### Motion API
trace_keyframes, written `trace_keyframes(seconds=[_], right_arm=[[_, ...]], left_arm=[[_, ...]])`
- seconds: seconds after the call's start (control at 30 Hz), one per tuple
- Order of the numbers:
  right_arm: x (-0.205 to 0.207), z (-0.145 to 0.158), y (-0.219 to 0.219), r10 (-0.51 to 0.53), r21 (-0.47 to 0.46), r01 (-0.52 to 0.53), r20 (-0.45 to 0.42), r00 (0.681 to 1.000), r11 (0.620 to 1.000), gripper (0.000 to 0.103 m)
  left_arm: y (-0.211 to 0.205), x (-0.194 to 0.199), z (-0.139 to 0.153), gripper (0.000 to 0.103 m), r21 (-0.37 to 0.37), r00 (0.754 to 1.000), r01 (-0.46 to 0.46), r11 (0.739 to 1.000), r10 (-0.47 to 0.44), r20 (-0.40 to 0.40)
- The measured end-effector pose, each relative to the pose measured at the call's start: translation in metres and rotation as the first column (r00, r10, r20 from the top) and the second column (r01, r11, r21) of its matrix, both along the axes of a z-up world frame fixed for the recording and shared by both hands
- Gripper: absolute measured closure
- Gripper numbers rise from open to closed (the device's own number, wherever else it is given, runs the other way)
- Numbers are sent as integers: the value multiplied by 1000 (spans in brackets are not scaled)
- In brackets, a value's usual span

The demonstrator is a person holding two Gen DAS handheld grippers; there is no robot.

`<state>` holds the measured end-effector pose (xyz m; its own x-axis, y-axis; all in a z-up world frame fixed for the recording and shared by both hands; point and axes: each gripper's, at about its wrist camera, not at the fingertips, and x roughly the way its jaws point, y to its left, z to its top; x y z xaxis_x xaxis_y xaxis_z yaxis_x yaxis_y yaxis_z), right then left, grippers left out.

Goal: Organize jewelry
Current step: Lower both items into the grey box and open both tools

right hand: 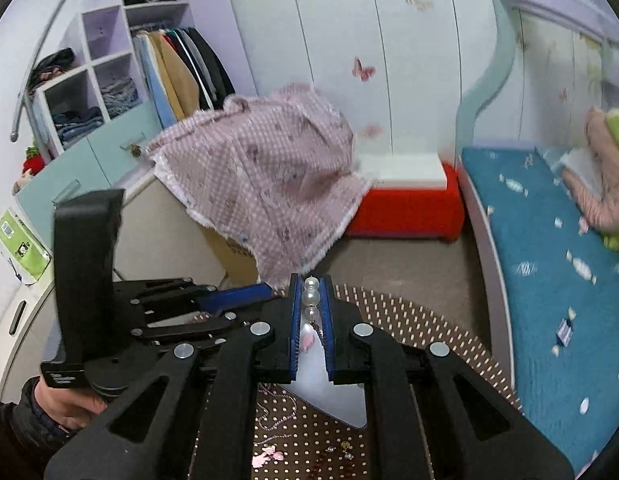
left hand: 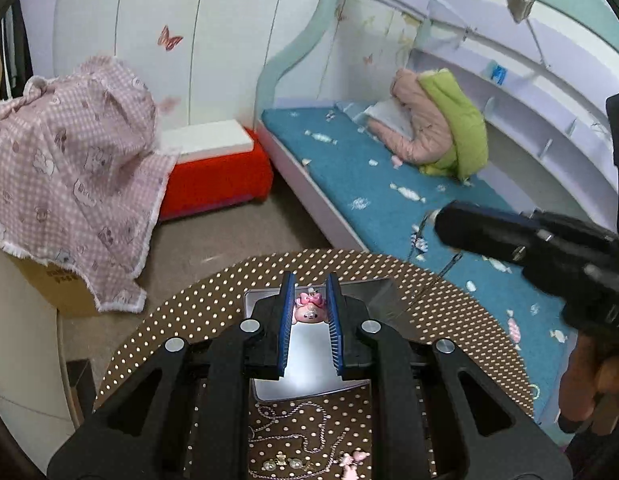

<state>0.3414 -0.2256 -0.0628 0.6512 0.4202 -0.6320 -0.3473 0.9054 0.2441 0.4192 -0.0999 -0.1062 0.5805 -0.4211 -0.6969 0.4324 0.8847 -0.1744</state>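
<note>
Jewelry: pink charm sat loose between left gripper fingers over white tray | right gripper fingers clamped pearl strand | advice: lower before release, keep chain untangled.

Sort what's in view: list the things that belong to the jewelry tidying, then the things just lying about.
Job:
pink charm between the left tool's blue pads, over the silver tray
pearl strand clamped in the right tool
loose chains on the dotted table

Lying about:
pink checked cloth
red box
jackets on the blue mat
</note>
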Motion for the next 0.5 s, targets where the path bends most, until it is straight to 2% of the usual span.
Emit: trace_keyframes(seconds=[0.03,0.07,0.1,0.17,0.23,0.3,0.33,0.4,0.5], right_arm=[[3,-6,0,-5,2,5,-17,1000,1000,94],[5,-12,-1,-10,9,10,-34,999,1000,92],[7,-18,-2,-14,16,15,-48,999,1000,92],[10,-27,-4,-28,35,31,-76,997,999,89],[10,-32,-6,-43,31,46,-93,995,998,77],[8,-34,-8,-53,34,56,-95,994,998,73],[6,-33,-11,-62,46,67,-91,994,997,48],[-2,-28,-15,-104,52,106,-42,994,993,7],[-9,-23,-17,-120,69,122,-34,992,990,7]], left_arm=[[0,2,-5,51,4,1000,-7,1000,7,-13],[2,3,-8,37,6,1000,-17,1000,17,-13],[3,2,-10,18,13,999,-40,999,40,1],[7,0,-13,15,36,998,-65,997,64,19],[14,-1,-14,11,36,996,-91,995,90,19],[21,-4,-13,9,43,992,-123,992,121,30],[25,-7,-11,7,48,990,-138,989,136,42],[31,-14,-6,7,56,985,-164,985,160,70],[38,-28,2,5,73,973,-205,976,195,122]])
